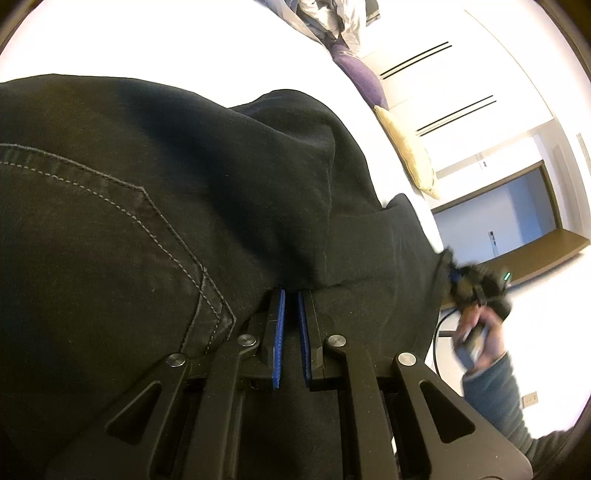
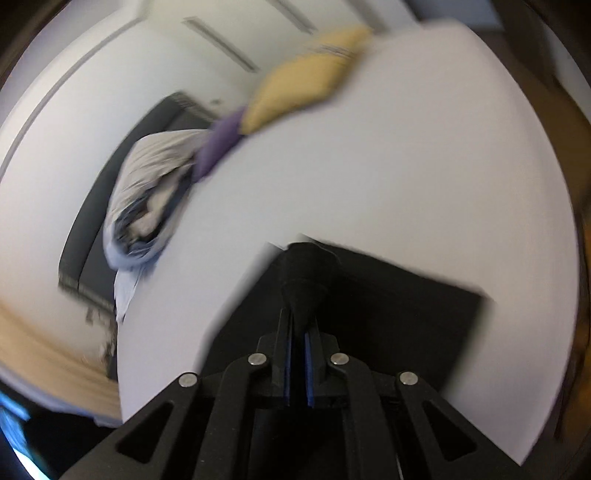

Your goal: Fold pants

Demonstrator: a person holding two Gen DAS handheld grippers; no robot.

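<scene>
Black pants (image 1: 147, 221) with grey pocket stitching fill most of the left wrist view, lying on a white bed (image 1: 184, 44). My left gripper (image 1: 291, 295) is shut on a fold of the pants that drapes over its blue-padded tips. At the right edge, blurred, a hand (image 1: 484, 332) holds my right gripper (image 1: 476, 284) at a corner of the cloth. In the blurred right wrist view my right gripper (image 2: 300, 325) is shut on a bunched piece of the pants (image 2: 388, 306), which rises as a dark cone from between its pads.
Along the bed's (image 2: 406, 166) far edge lie a yellow cushion (image 1: 406, 151) (image 2: 303, 88), a purple cushion (image 1: 362, 77) (image 2: 221, 144) and a pile of grey and blue clothes (image 1: 332, 18) (image 2: 147, 199). White sheet stretches beyond the pants.
</scene>
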